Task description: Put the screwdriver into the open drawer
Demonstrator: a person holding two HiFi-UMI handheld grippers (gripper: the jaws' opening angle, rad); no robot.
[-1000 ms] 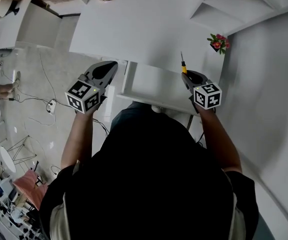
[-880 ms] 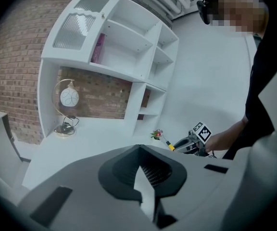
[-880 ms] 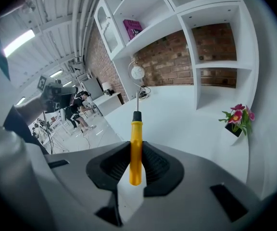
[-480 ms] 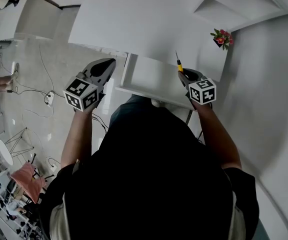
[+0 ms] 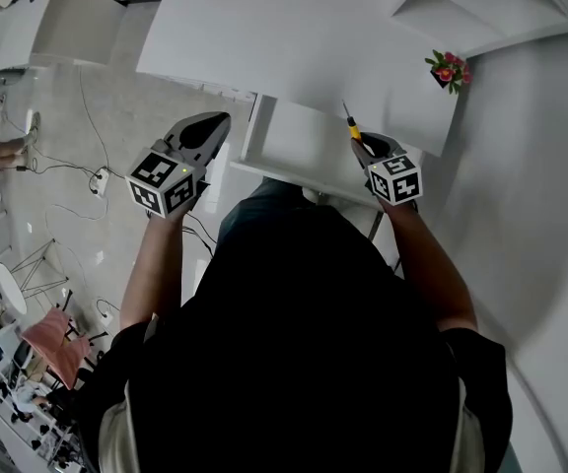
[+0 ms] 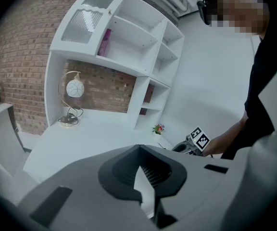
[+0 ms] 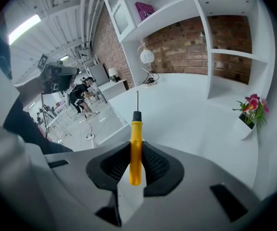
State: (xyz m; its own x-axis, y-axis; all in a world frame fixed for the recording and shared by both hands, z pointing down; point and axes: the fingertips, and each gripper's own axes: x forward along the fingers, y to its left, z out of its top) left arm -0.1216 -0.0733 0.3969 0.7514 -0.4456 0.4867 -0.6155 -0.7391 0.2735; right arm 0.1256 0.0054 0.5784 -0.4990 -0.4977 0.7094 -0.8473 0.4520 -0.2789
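Shifted slightly forward, the yellow-handled screwdriver (image 7: 136, 129) is clenched in the right tool (image 5: 365, 152) over the right edge of the white open drawer (image 5: 299, 146), the left tool (image 6: 139, 150) shut empty; lowering and release are judged needed next.

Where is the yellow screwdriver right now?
The screwdriver is clamped in the jaws of the right gripper. In the head view it is on the right, by the right end of the open drawer, with the little flower pot farther right.
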